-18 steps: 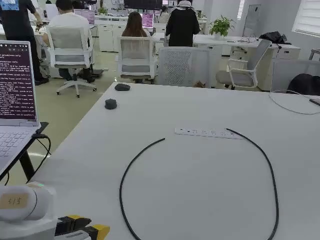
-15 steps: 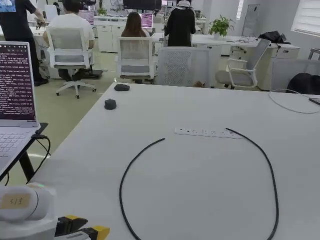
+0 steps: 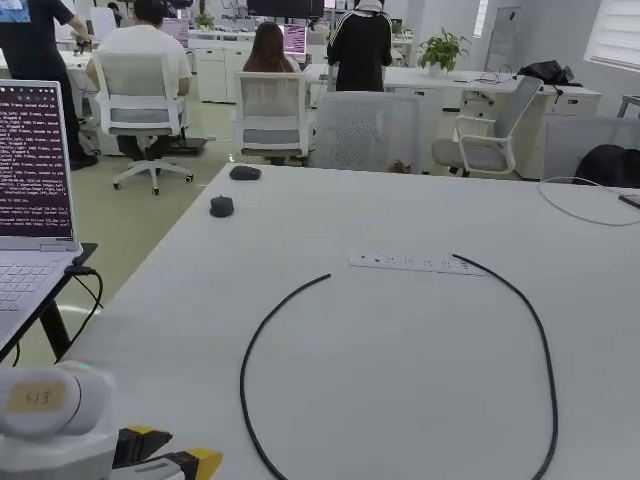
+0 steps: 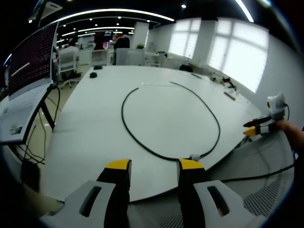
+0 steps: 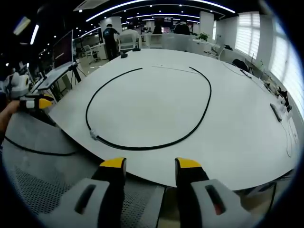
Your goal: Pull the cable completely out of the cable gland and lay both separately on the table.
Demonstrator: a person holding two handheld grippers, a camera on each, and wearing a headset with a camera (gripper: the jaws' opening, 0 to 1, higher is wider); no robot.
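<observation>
A long black cable (image 3: 243, 355) lies in a wide open loop on the white table (image 3: 400, 380). In the left gripper view the cable (image 4: 122, 109) ends near the table's front edge in a small pale cable gland (image 4: 194, 156), still on the cable. The right gripper view has the same gland (image 5: 92, 135) on the cable (image 5: 87, 114). My left gripper (image 4: 154, 166) hangs open off the table's edge, just short of the gland, and its yellow tips (image 3: 190, 462) reach into the head view. My right gripper (image 5: 150, 164) is open too, below the table edge, holding nothing.
A white power strip (image 3: 415, 265) lies beyond the loop. Two dark mice (image 3: 222, 207) (image 3: 245, 173) sit at the far left of the table. An open laptop (image 3: 30, 170) stands to the left on a separate stand. Office chairs and people fill the room behind.
</observation>
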